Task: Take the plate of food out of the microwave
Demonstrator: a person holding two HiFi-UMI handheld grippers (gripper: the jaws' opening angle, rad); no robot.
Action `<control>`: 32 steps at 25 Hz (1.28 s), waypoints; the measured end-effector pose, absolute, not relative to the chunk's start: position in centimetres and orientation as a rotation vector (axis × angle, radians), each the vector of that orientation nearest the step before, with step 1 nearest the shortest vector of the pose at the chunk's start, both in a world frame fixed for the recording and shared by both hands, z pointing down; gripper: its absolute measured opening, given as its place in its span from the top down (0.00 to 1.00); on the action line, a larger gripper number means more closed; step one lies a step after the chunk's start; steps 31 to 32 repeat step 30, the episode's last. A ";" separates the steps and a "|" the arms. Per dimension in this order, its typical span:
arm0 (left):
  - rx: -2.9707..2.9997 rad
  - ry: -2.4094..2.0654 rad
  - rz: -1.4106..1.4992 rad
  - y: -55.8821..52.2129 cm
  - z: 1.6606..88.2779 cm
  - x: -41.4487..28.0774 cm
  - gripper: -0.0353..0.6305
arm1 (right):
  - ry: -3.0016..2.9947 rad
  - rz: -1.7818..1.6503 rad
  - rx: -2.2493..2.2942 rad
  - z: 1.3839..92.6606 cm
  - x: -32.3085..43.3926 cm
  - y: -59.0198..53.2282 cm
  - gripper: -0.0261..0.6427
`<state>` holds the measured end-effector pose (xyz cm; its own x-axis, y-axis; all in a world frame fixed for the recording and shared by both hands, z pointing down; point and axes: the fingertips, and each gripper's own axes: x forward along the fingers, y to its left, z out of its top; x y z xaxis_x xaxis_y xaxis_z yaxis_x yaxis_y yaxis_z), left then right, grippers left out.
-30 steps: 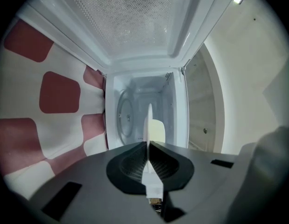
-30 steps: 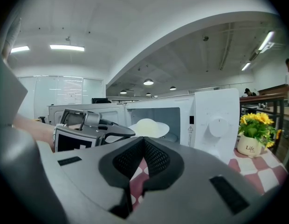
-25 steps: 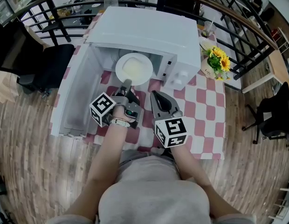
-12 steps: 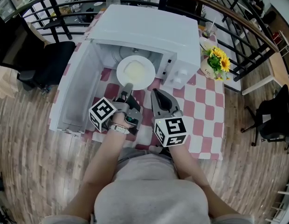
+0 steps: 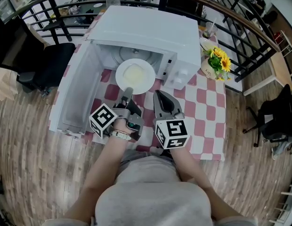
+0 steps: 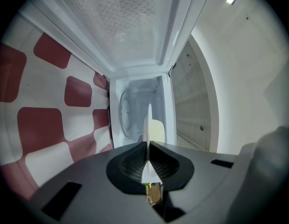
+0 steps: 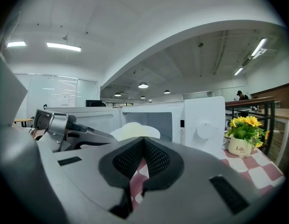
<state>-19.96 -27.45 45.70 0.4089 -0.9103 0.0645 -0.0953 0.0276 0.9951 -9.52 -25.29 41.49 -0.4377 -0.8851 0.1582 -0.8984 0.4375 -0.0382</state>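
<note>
The left gripper (image 5: 128, 91) pinches the near rim of the plate of food (image 5: 135, 74) at the microwave's (image 5: 150, 32) mouth.

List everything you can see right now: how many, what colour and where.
microwave: one, white, on the table, door open to the left
plate: one, white, pale food on it, at the microwave's mouth
tablecloth: one, red and white checks, over the table
flower pot: one, white, yellow flowers, right of the microwave
chair: one, black, left of the table
railing: one, black, behind the table
left gripper: one, grey, shut on the plate's near rim
right gripper: one, grey, shut and empty, over the tablecloth
</note>
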 end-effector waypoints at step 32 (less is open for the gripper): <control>1.416 -0.945 -0.832 -27.2 45.5 -19.2 0.92 | -2.578 0.142 1.609 41.3 -9.8 -24.9 0.92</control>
